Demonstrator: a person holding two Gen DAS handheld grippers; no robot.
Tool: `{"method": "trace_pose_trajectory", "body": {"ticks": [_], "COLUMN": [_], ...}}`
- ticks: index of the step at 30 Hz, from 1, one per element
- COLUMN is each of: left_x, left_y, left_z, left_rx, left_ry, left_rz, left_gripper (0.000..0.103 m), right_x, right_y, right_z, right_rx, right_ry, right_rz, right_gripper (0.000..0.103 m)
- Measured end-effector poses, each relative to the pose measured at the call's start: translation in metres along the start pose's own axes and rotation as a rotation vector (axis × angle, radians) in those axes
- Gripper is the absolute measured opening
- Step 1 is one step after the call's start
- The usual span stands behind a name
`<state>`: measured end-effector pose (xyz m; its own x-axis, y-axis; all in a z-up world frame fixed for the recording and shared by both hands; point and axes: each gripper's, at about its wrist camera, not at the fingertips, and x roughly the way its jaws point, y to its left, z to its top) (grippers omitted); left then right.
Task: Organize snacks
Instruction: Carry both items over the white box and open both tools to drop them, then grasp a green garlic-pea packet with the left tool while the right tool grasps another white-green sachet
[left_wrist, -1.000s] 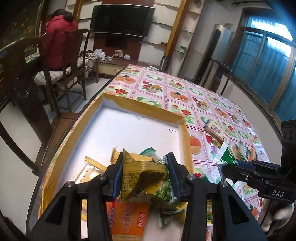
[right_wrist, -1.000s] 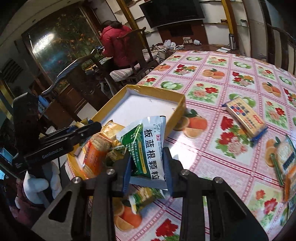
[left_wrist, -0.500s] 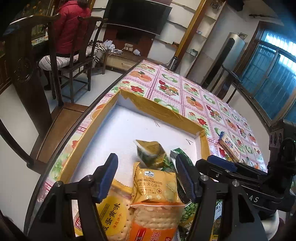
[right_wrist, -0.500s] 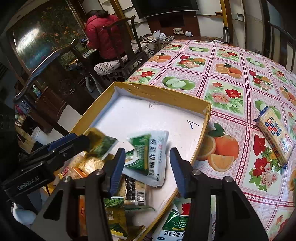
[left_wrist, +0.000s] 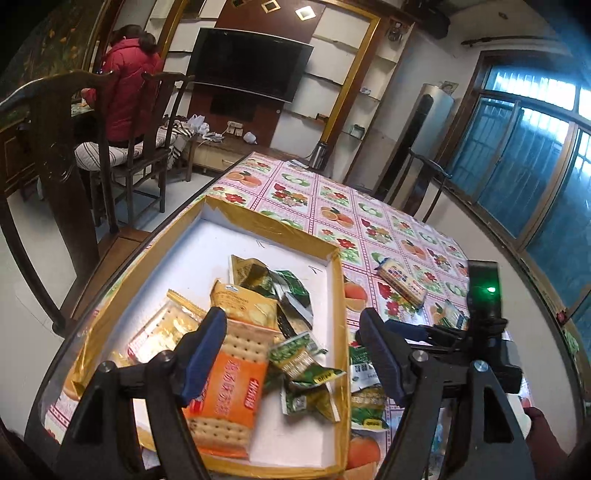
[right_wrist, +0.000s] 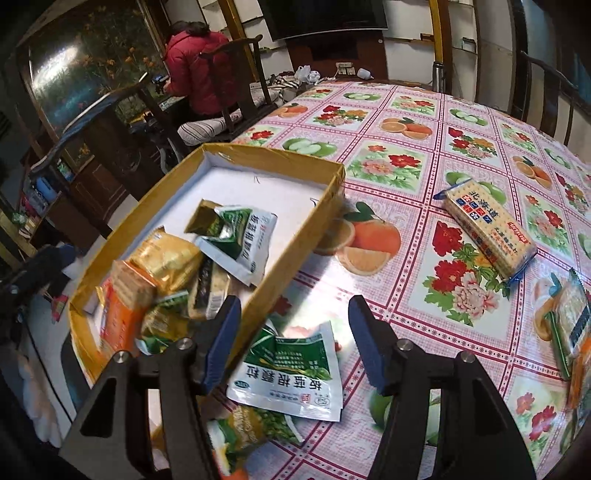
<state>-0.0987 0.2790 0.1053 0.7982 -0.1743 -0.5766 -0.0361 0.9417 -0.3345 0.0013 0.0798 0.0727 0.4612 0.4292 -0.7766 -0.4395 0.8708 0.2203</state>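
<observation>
snacks (left_wrist: 236, 354) heaped at tray (left_wrist: 341, 295) near edge, far half bare

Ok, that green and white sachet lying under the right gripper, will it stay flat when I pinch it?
Probably not: the green and white sachet looks like a thin flat pouch, so it will likely droop. Its glossy film may slip. The right gripper is open above it.

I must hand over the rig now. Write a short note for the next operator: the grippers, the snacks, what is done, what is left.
Left gripper: open, empty, above the yellow box.
Right gripper: open, empty, above the green-white sachet lying on the table beside the box.
Done: several packets lie piled in the box, among them the orange cracker pack.
Left: that sachet, the long cracker pack and the packets at the right edge.
</observation>
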Motion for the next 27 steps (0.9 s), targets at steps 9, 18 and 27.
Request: {"method": "trace_pose_trajectory", "body": {"ticks": [9,18,27], "left_x": [-0.021,-0.018,-0.028], "left_y": [-0.031,-0.062,-0.059], "left_z": [-0.021,-0.044,-0.045], "left_rx": [0.063,0.186,0.107], "left_ry": [-0.014,0.036,0.009], "left_rz": [-0.014,-0.093,-0.074], "left_gripper": [0.075,0.075,0.075], "right_x": [0.016,-0.041,-0.081], "right_y": [0.019,-0.044,0.013], "right_z": [-0.035,-0.087,-0.098], "right_rx": [-0.138,-0.063,-0.207], "right_ry": [0.107,0.113,-0.017], "right_rz": [-0.11,-0.22,0.06], "right_gripper": [0.058,0.064,0.067]}}
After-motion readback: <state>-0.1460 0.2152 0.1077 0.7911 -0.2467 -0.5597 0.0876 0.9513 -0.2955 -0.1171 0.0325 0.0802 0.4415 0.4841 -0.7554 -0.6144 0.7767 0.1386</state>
